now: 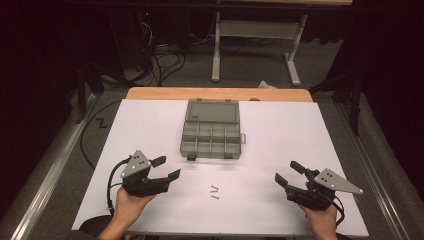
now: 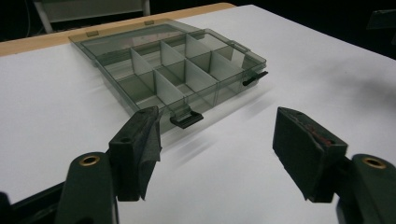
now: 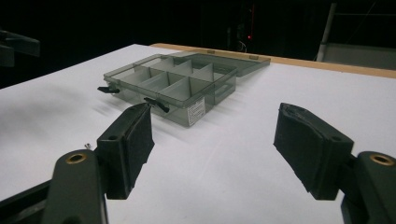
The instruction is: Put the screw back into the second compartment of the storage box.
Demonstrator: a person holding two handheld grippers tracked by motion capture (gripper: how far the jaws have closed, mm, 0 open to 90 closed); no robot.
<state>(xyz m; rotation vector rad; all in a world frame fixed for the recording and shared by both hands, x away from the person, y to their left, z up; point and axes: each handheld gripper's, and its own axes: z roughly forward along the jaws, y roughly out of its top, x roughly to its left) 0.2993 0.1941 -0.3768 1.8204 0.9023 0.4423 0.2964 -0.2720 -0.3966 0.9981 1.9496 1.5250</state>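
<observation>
A clear grey compartment box [image 1: 211, 137] lies open in the middle of the white table [image 1: 300, 130], its lid laid flat toward the far edge. Its compartments look empty. Two small thin metal pieces [image 1: 215, 192] lie near the front, between the hands. My left gripper [image 1: 169, 167] is held at the front left, open and holding nothing, aimed toward the box [image 2: 177, 70]; its jaws [image 2: 217, 126] stand wide apart. My right gripper [image 1: 286, 172] is held at the front right, also open and bare, facing the box [image 3: 177, 84] with its jaws [image 3: 212, 121] wide.
A wooden strip [image 1: 220, 94] borders the table's far edge. Beyond it stand the white legs of another table [image 1: 216, 55] and loose cables [image 1: 160, 60] on the floor. Metal rails [image 1: 55, 165] run along both sides of the table.
</observation>
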